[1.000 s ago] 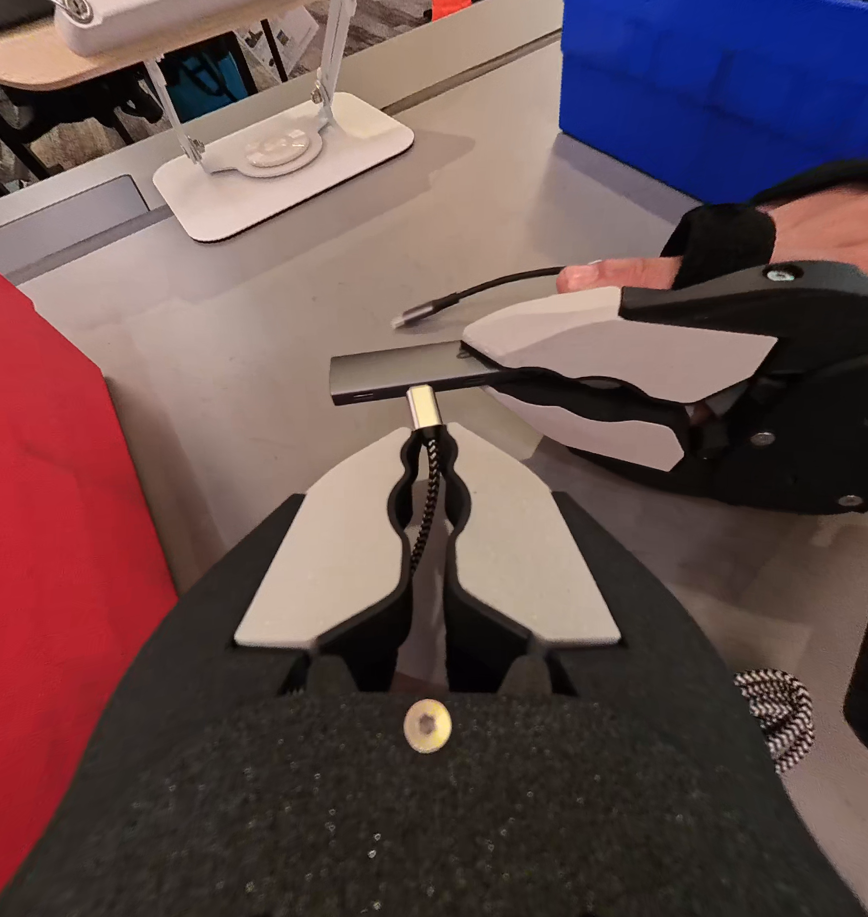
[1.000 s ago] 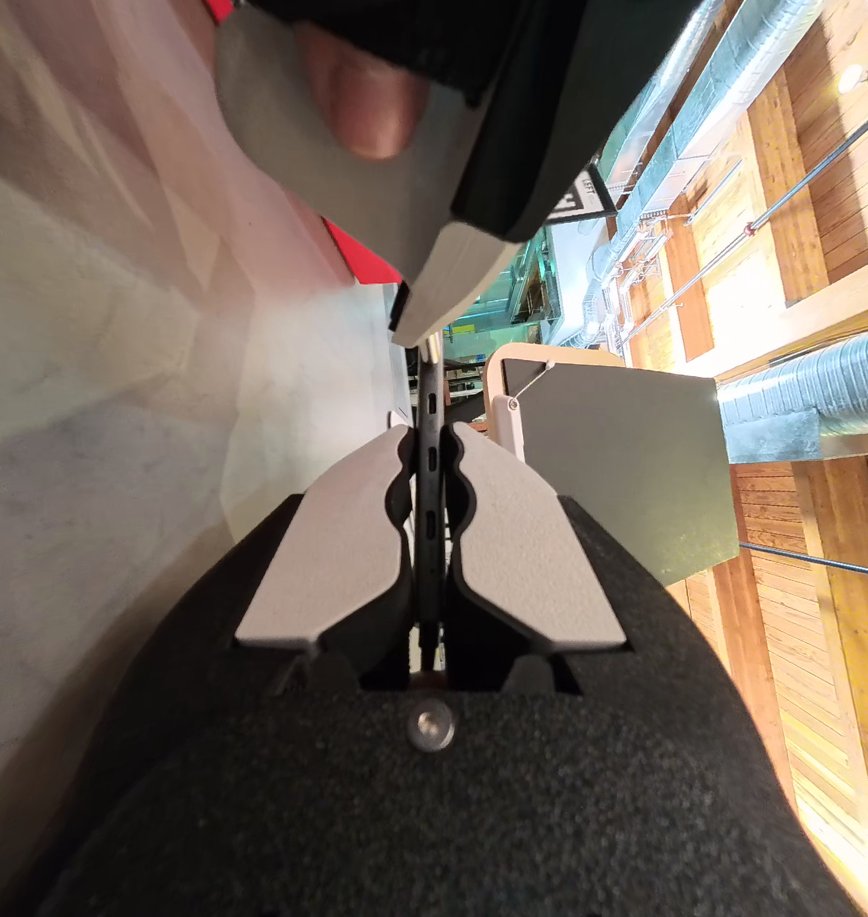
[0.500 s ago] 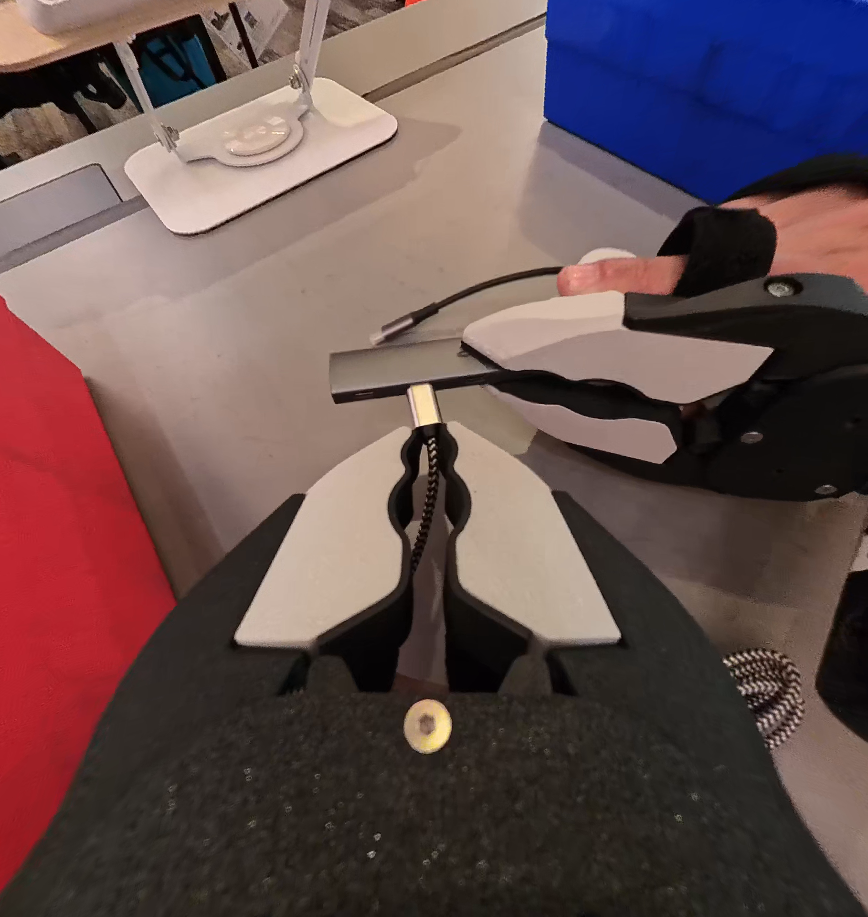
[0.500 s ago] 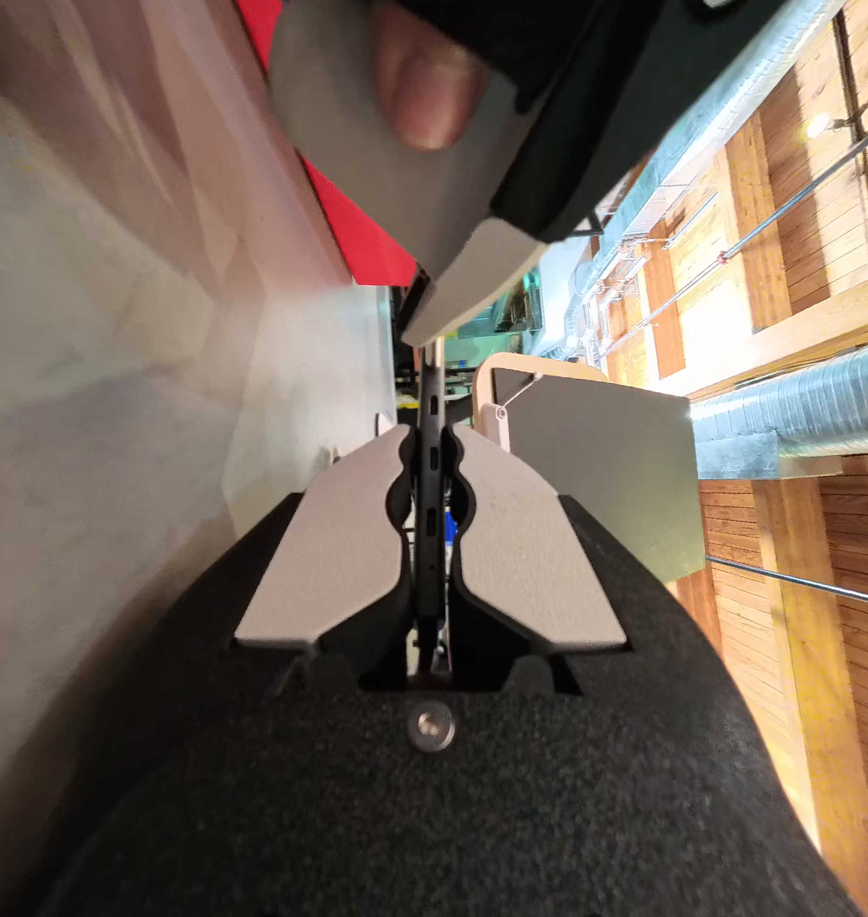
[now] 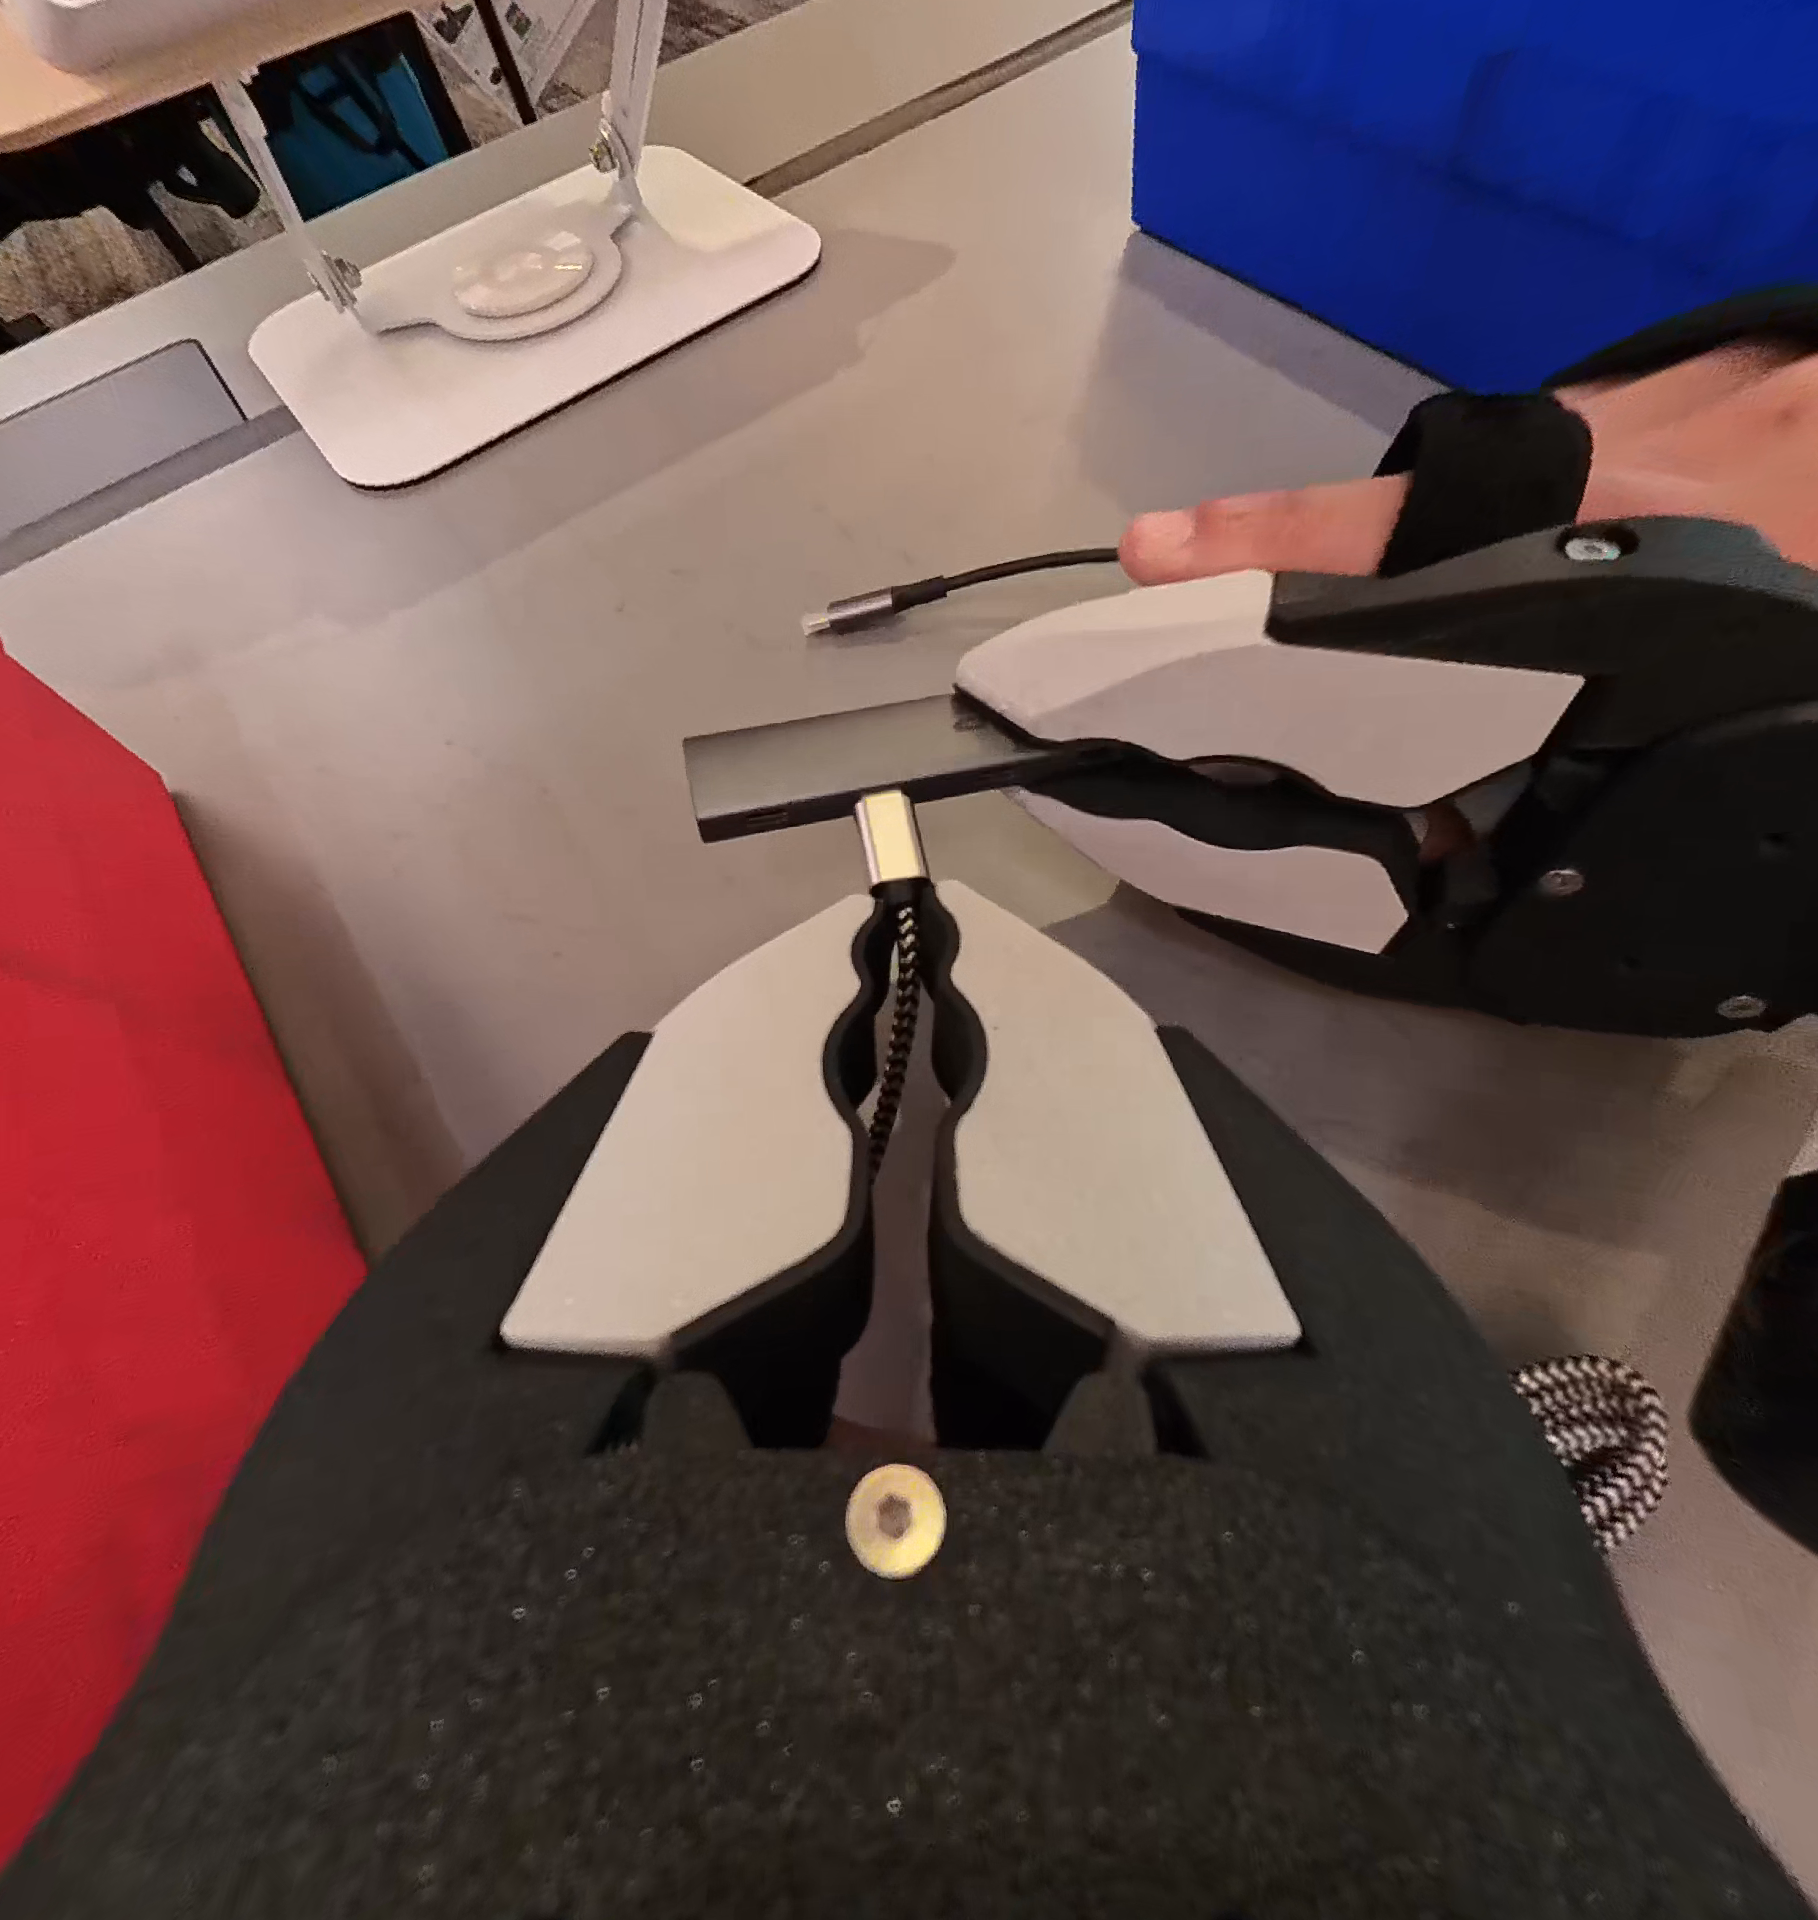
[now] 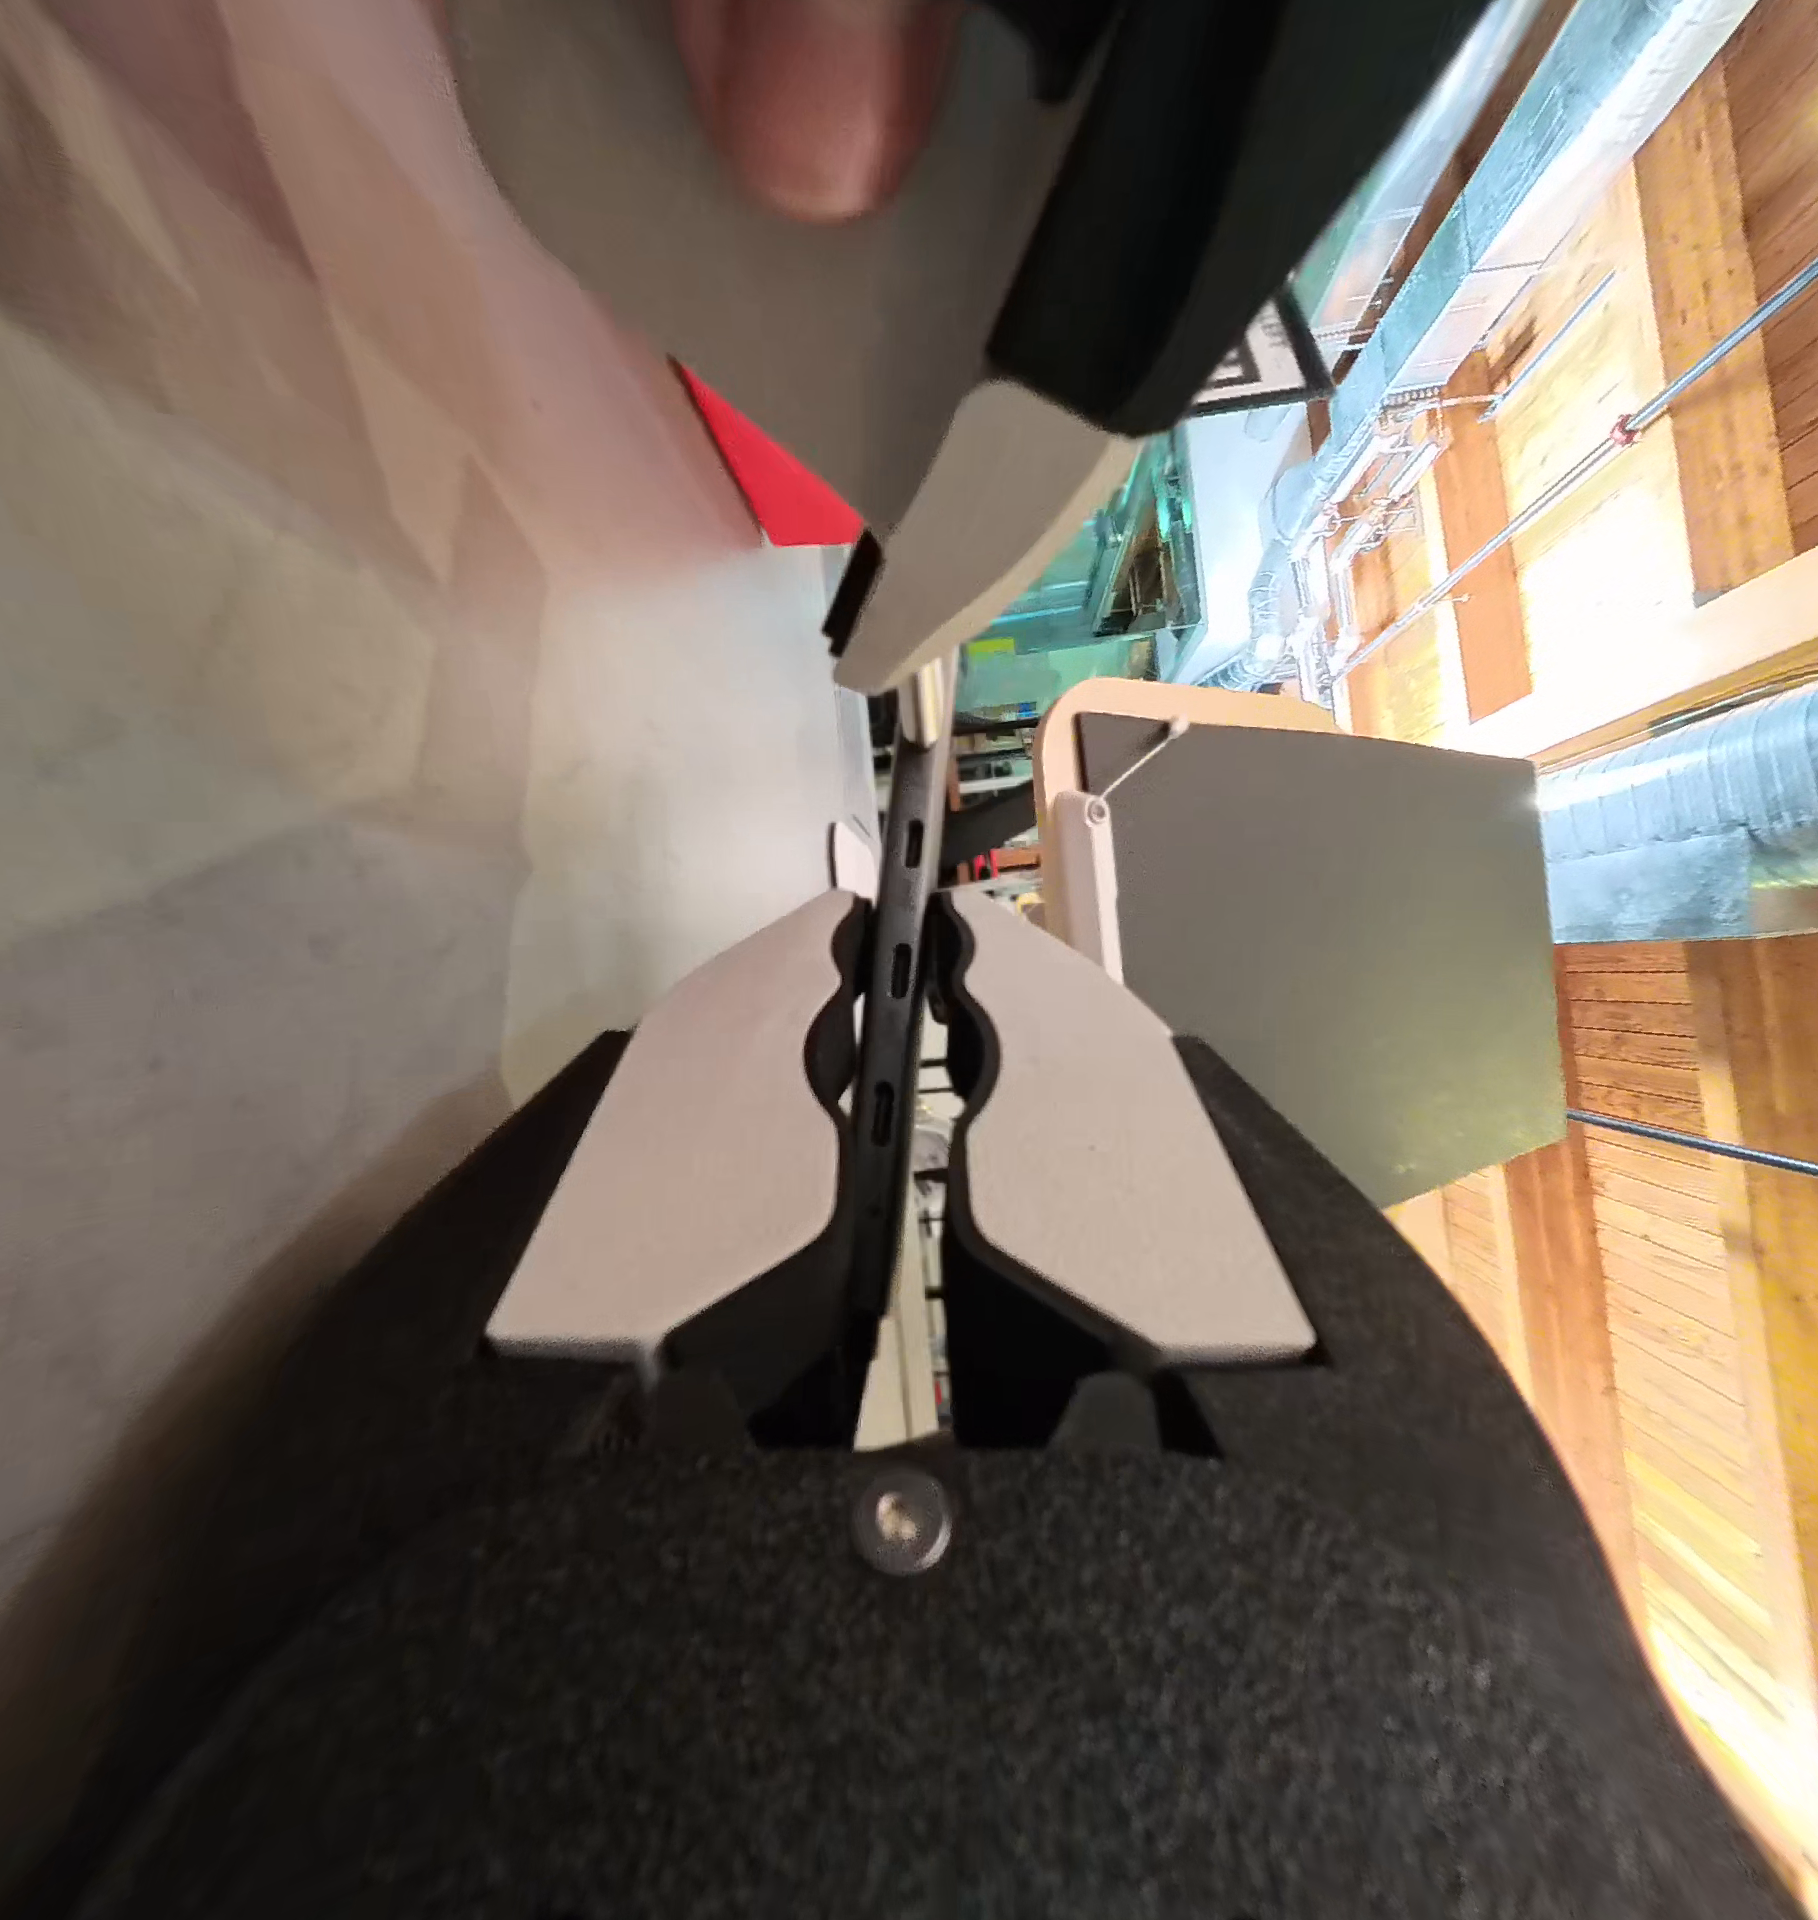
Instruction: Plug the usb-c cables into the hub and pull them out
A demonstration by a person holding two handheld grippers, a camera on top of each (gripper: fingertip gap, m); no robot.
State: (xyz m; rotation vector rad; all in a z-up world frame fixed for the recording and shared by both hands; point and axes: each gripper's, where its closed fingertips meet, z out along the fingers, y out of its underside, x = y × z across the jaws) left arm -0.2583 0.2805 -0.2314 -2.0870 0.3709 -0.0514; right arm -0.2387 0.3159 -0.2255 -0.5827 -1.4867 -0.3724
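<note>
In the left wrist view my left gripper [image 5: 905,904] is shut on a black-and-white braided cable [image 5: 897,997]. Its silver USB-C plug [image 5: 889,847] sits in a side port of the flat grey hub [image 5: 822,769]. My right gripper [image 5: 993,753] comes in from the right and is shut on the hub's other end, holding it just above the grey table [image 5: 572,675]. The hub's own thin black cable [image 5: 884,608] lies behind it. In the right wrist view my right gripper [image 6: 900,899] clamps the hub [image 6: 900,987] edge-on, with the left gripper's finger [image 6: 936,540] and the plug [image 6: 926,707] ahead.
A red bin [image 5: 105,1039] stands close on the left and a blue bin [image 5: 1456,156] at the back right. A white stand base [image 5: 531,312] sits at the back of the table. The cable's coiled slack [image 5: 1591,1455] lies at the lower right. Across from one pair of fingers to the other is roughly 4 centimetres.
The plug has stayed in the hub and both grippers keep their hold. The hub now sits slightly tilted between the right gripper's fingers. The left gripper's finger looms closer in the right wrist view.
</note>
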